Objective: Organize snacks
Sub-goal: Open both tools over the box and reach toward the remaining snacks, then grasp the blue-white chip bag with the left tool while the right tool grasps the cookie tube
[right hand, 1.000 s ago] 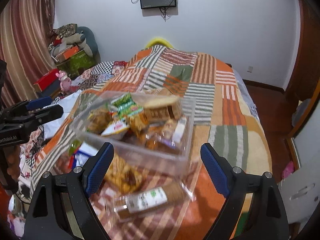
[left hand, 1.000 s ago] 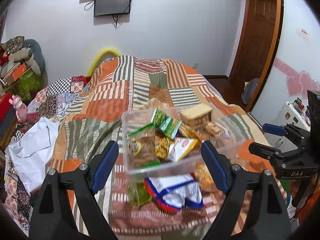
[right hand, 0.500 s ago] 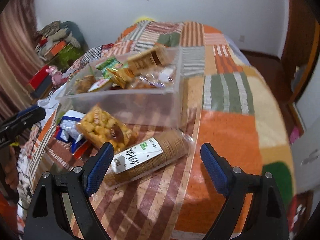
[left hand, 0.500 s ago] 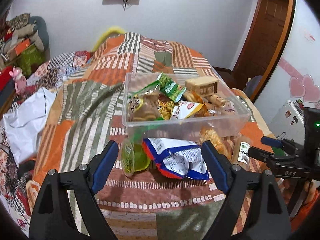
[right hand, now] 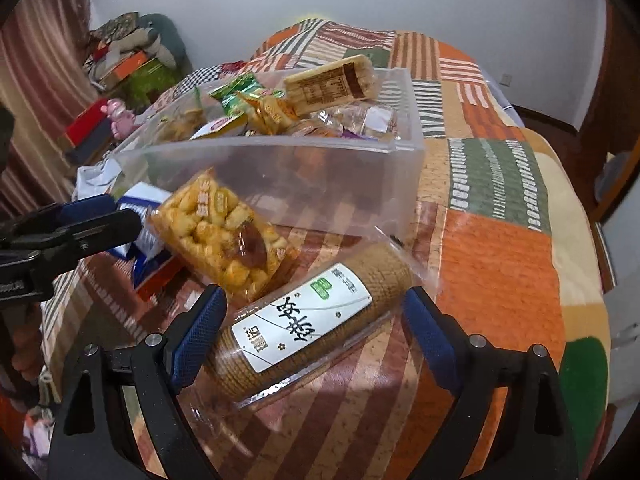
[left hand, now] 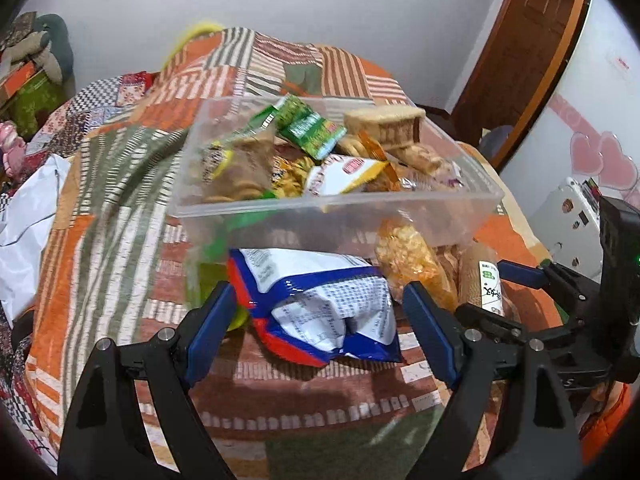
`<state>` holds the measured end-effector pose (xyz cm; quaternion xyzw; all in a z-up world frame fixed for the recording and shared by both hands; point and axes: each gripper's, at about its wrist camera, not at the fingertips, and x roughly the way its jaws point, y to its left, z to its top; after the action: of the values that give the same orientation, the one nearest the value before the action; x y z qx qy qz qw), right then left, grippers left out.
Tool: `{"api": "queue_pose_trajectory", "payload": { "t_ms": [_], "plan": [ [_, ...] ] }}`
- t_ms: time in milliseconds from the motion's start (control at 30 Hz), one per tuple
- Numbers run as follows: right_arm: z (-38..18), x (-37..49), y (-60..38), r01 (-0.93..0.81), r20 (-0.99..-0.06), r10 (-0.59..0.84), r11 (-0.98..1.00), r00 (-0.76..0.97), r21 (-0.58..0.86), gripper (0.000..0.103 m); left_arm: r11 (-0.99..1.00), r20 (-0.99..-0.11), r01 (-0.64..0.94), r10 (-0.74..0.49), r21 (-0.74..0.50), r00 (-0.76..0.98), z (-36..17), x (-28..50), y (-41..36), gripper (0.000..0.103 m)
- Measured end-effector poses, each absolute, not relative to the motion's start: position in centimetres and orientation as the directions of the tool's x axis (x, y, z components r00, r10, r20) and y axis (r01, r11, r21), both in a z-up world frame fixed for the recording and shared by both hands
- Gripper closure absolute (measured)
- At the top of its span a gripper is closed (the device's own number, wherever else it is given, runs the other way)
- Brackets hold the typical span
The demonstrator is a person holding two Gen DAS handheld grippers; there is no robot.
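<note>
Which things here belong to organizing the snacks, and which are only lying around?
For the job: clear bin, blue-white bag, biscuit roll, yellow puffed snack, green cup.

Lying about: patchwork blanket, white cloth, pink toy, wooden door.

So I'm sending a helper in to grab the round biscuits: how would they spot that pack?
On the patchwork bedspread, look in front of the clear snack tub. The biscuit roll lies there beside a yellow puffed-snack pack: the only brown cylinder, with a white label.
</note>
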<state>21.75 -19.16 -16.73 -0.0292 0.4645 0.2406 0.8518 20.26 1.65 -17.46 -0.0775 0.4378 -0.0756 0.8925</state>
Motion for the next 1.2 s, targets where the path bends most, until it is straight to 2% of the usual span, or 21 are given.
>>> {"api": "queue_pose_trajectory", "payload": {
  "t_ms": [100,400,667,867,933,1033,1200],
  "plan": [
    [-16.9,21.7,-20.6,-0.427,-0.809,0.393,0.882,0.437,0.198,0.015,0.978,-0.77,0.067,-0.197,-0.197,0.607,-18.0,20.3,1.1,0.012],
    [-16.1,20.4,-23.8,-0.396,-0.816,0.333,0.907,0.472,0.141,0.015,0.992,-0.766,0.086,-0.127,-0.094,0.631,-18.7,19.8,-0.5,0.011],
    [-16.0,21.7,-22.5,-0.393,-0.809,0.332,0.909,0.486,0.137,0.03,0.993,-0.772,0.031,-0.105,-0.11,0.627,-19.5,20.4,-0.7,0.01],
    [-17.3,21.9,-21.0,-0.406,-0.827,0.331,0.903,0.454,0.138,0.049,0.987,-0.766,0.016,-0.133,-0.158,0.629,-19.8,20.3,0.0,0.016],
    [-17.2,21.9,-21.3,-0.405,-0.824,0.346,0.901,0.449,0.158,0.06,0.984,-0.761,0.019,-0.151,-0.179,0.631,-19.9,20.2,0.3,0.02],
    [-16.9,21.6,-22.1,-0.393,-0.817,0.352,0.904,0.457,0.17,0.066,0.98,-0.759,0.03,-0.172,-0.197,0.628,-19.8,20.1,0.5,0.025],
    [-16.5,20.8,-23.3,-0.382,-0.807,0.36,0.906,0.469,0.182,0.067,0.98,-0.749,0.044,-0.177,-0.194,0.639,-19.3,18.8,0.8,0.031]
  ]
}}
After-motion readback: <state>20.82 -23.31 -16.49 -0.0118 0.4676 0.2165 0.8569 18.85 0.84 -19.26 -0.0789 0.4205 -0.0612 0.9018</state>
